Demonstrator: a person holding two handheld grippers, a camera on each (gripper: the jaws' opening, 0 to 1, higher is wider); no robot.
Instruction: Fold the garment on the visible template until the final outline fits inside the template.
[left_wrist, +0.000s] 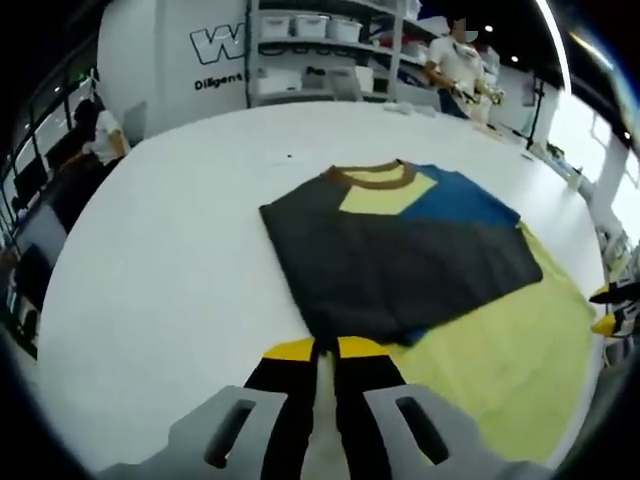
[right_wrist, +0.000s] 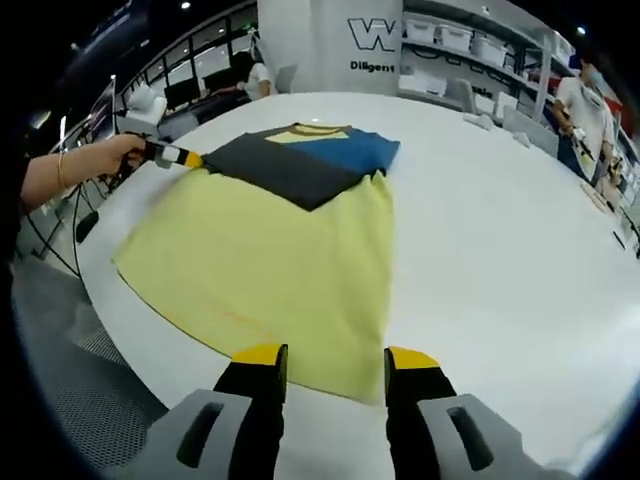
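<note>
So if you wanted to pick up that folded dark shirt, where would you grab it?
Probably at the near corner of the folded shirt, beside the left gripper, whose jaws look shut at that edge. The cloth lies flat on the yellow template, so a low approach from the table side, sliding a jaw under the corner, seems best.
</note>
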